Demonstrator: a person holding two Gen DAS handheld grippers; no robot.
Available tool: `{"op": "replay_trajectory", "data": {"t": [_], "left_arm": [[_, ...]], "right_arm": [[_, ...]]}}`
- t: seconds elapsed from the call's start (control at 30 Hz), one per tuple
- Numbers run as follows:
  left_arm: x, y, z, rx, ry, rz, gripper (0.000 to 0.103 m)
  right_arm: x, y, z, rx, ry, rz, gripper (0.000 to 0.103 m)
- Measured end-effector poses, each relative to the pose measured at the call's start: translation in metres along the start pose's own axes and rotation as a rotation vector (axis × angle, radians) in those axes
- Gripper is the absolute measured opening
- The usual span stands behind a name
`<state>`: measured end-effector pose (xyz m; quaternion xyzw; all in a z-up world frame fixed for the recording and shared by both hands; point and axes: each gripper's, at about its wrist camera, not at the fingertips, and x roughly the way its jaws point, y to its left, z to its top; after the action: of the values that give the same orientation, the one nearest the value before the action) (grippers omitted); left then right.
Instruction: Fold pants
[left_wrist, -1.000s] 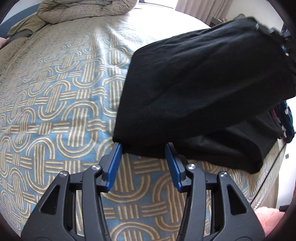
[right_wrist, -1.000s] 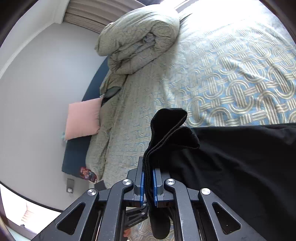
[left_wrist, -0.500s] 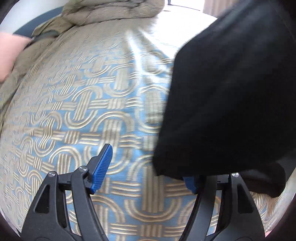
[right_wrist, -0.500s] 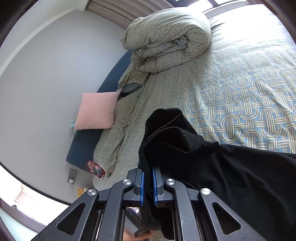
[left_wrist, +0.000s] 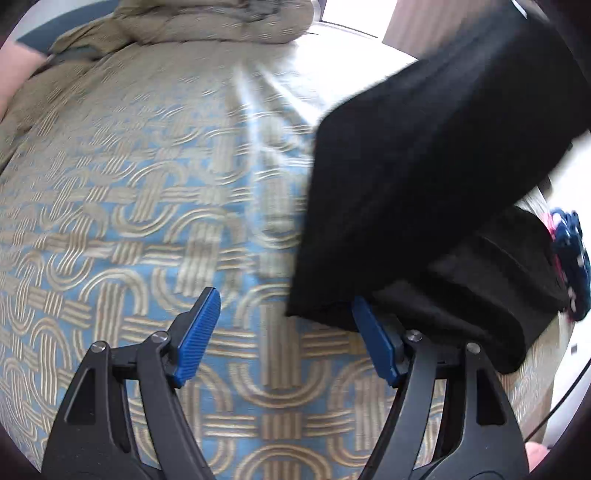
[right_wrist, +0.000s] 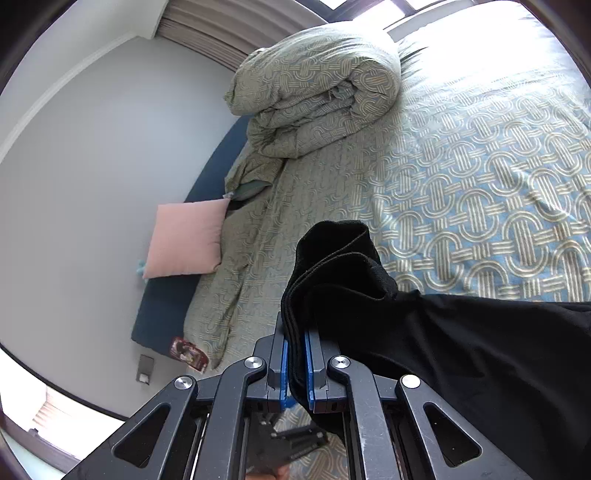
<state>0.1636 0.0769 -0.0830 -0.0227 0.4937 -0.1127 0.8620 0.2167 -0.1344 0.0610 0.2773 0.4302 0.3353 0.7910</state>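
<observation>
Up off the bed (left_wrist: 147, 221): black pants (right_wrist: 480, 350) lifted over the patterned cover, one bunched edge clenched in the right tongs (right_wrist: 295, 363). Left tongs (left_wrist: 284, 332) spread wide, gripping nothing, right pad just under the pants' hanging lower corner. Rolled duvet (right_wrist: 317, 85) and pink pillow (right_wrist: 184, 240) near the headboard.
</observation>
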Motion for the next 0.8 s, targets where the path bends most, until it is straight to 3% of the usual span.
{"op": "replay_trajectory", "data": {"t": [0.13, 0.23, 0.33, 0.37, 0.5, 0.7, 0.8], "left_arm": [[0.016, -0.022, 0.016, 0.043, -0.010, 0.185, 0.074], [0.021, -0.018, 0.031, -0.060, -0.041, 0.121, 0.074], [0.030, -0.006, 0.041, -0.117, -0.054, 0.255, 0.074], [0.032, 0.001, 0.042, -0.142, -0.052, 0.269, 0.076], [0.030, 0.031, 0.035, -0.235, -0.010, 0.200, 0.076], [0.014, 0.039, 0.023, -0.091, 0.007, 0.173, 0.076], [0.009, 0.034, 0.016, -0.017, 0.003, 0.197, 0.077]], "right_arm": [[0.011, 0.030, 0.017, -0.042, 0.002, 0.028, 0.006], [0.026, 0.055, 0.023, -0.082, 0.029, 0.040, 0.006], [0.043, 0.071, 0.024, -0.114, 0.057, 0.036, 0.006], [0.047, 0.074, 0.024, -0.118, 0.065, 0.035, 0.006], [0.053, 0.070, 0.017, -0.122, 0.081, 0.020, 0.006], [0.036, 0.026, 0.019, -0.042, 0.038, -0.062, 0.006], [0.022, -0.009, 0.019, 0.038, 0.021, -0.096, 0.006]]}}
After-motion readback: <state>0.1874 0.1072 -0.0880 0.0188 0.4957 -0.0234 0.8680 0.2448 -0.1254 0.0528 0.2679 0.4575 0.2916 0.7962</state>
